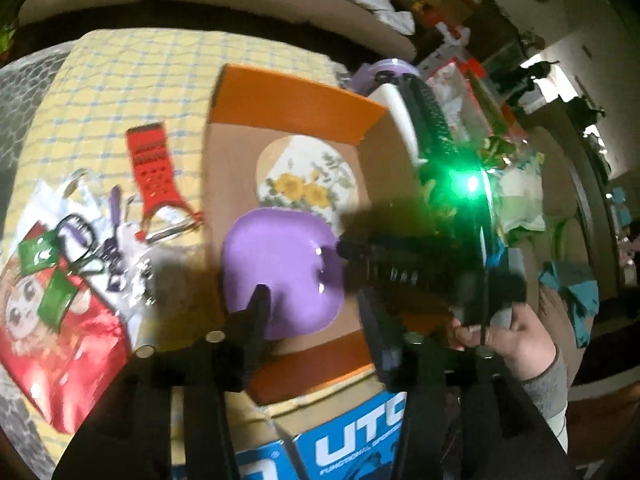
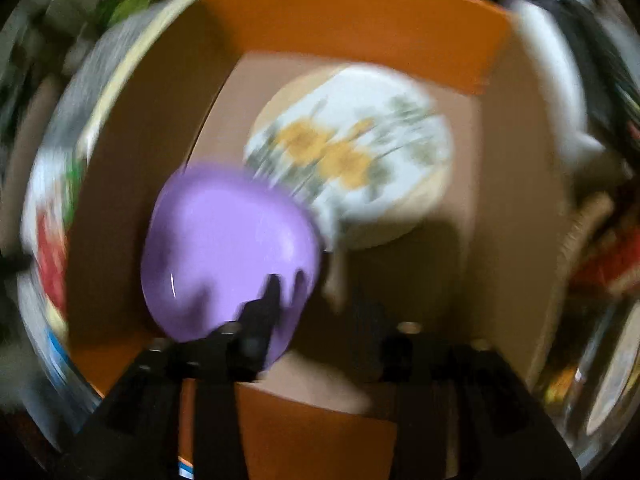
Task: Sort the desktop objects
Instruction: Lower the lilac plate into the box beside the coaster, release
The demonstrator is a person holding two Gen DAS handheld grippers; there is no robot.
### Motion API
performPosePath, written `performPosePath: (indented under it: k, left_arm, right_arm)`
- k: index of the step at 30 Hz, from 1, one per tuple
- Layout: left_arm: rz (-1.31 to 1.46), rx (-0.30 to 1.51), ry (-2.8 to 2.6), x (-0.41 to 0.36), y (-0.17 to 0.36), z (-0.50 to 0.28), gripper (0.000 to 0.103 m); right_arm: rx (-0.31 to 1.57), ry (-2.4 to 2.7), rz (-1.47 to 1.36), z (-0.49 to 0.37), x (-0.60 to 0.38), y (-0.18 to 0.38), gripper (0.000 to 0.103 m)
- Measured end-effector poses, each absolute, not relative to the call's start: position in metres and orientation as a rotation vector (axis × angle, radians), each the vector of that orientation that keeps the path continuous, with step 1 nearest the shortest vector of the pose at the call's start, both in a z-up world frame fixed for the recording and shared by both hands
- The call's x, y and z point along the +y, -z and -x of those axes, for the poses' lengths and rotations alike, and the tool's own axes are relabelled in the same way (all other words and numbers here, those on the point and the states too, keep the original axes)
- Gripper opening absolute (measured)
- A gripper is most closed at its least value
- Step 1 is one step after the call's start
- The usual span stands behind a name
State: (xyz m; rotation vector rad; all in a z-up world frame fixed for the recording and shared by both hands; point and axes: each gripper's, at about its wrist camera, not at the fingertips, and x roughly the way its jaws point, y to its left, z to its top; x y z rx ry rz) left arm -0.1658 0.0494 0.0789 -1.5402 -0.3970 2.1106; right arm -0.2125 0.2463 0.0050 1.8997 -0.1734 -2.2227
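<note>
An open cardboard box with orange flaps [image 1: 296,98] [image 2: 352,12] stands on the yellow checked tablecloth. Inside lie a round flowered plate [image 1: 306,178] [image 2: 352,156] and a purple square dish [image 1: 280,270] [image 2: 228,248] that overlaps its near edge. My left gripper [image 1: 316,312] is open above the box, its fingers either side of the purple dish's near part. My right gripper [image 2: 316,300] is open over the box, its left finger in front of the dish; in the left wrist view it [image 1: 348,252] reaches in from the right at the dish's rim. The right wrist view is blurred.
Left of the box on the cloth lie a red grater [image 1: 154,168], a red peeler [image 1: 172,224], a plastic bag with purple items [image 1: 104,248] and a red gift bag with a green bow [image 1: 52,312]. A purple and white object [image 1: 394,92] stands behind the box. Clutter fills the right side.
</note>
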Motion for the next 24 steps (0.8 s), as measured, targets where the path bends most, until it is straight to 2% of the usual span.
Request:
performPosePath:
  k: [2, 3, 4, 5, 6, 8, 11, 19, 24]
  left_arm:
    - [1.515, -0.39, -2.119, 0.056, -0.081, 0.168, 0.054]
    - [1.505, -0.396, -2.118, 0.058, -0.082, 0.171, 0.065]
    - [1.496, -0.406, -2.122, 0.059, -0.082, 0.172, 0.082]
    - [1.488, -0.416, -2.135, 0.059, -0.081, 0.174, 0.087]
    - [1.481, -0.421, -2.143, 0.059, -0.081, 0.175, 0.088]
    - [1.474, -0.409, -2.163, 0.06, -0.08, 0.178, 0.089]
    - [1.47, -0.406, -2.171, 0.058, -0.076, 0.182, 0.091]
    - [1.488, -0.449, -2.142, 0.05, -0.058, 0.192, 0.091]
    - [1.493, -0.444, -2.128, 0.052, -0.053, 0.195, 0.091]
  right_arm:
    - [-0.369, 2.195, -1.928, 0.217, 0.263, 0.001, 0.051]
    - [-0.415, 2.183, -1.933, 0.218, 0.265, 0.005, 0.052]
    - [-0.47, 2.17, -1.933, 0.219, 0.269, 0.009, 0.054]
    - [-0.513, 2.17, -1.935, 0.22, 0.271, 0.013, 0.061]
    - [-0.536, 2.181, -1.945, 0.22, 0.271, 0.017, 0.072]
    - [-0.605, 2.201, -1.96, 0.222, 0.274, 0.023, 0.075]
    - [-0.752, 2.209, -1.928, 0.222, 0.279, 0.029, 0.089]
    - [-0.941, 2.229, -1.845, 0.232, 0.297, 0.032, 0.091]
    - [-0.864, 2.269, -1.859, 0.252, 0.302, 0.039, 0.092]
